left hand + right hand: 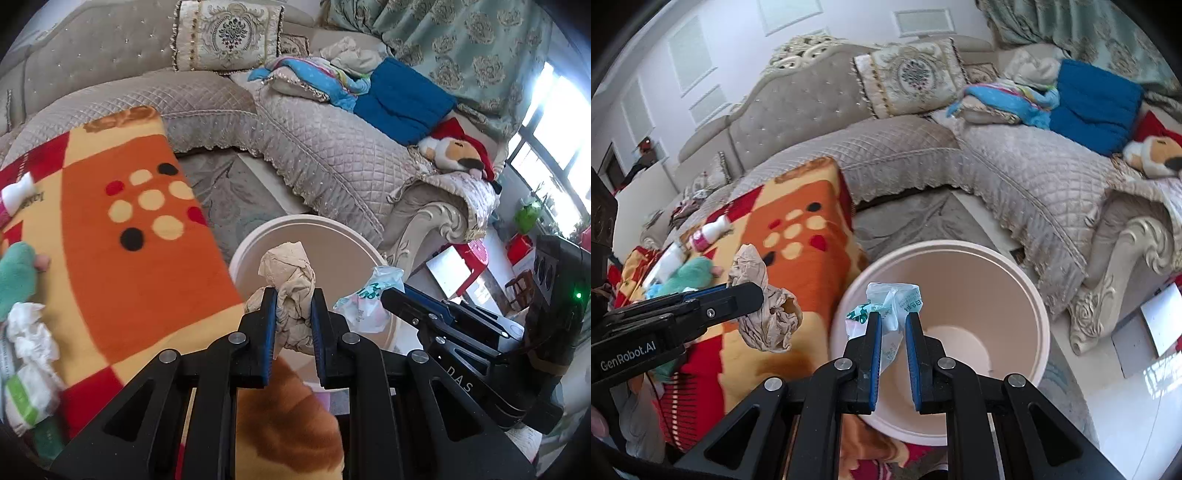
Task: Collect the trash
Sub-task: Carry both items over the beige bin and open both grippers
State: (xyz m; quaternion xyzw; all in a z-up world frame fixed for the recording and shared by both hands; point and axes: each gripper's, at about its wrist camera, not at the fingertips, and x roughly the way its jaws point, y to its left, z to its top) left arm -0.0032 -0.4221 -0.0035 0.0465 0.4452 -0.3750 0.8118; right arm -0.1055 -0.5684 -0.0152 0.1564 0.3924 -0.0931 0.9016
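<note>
My left gripper is shut on a crumpled beige paper wad, held at the near left rim of a round pale pink bin. From the right wrist view the same paper wad hangs beside the bin, over the blanket edge. My right gripper is shut on a clear plastic wrapper with green print, held over the bin's open mouth. That wrapper and the right gripper show at the bin's right side in the left wrist view. The bin looks empty inside.
An orange, red and yellow blanket covers the surface left of the bin, with white tissue, a green plush and a small pink bottle on it. A quilted beige sofa curves behind. Tiled floor lies to the right.
</note>
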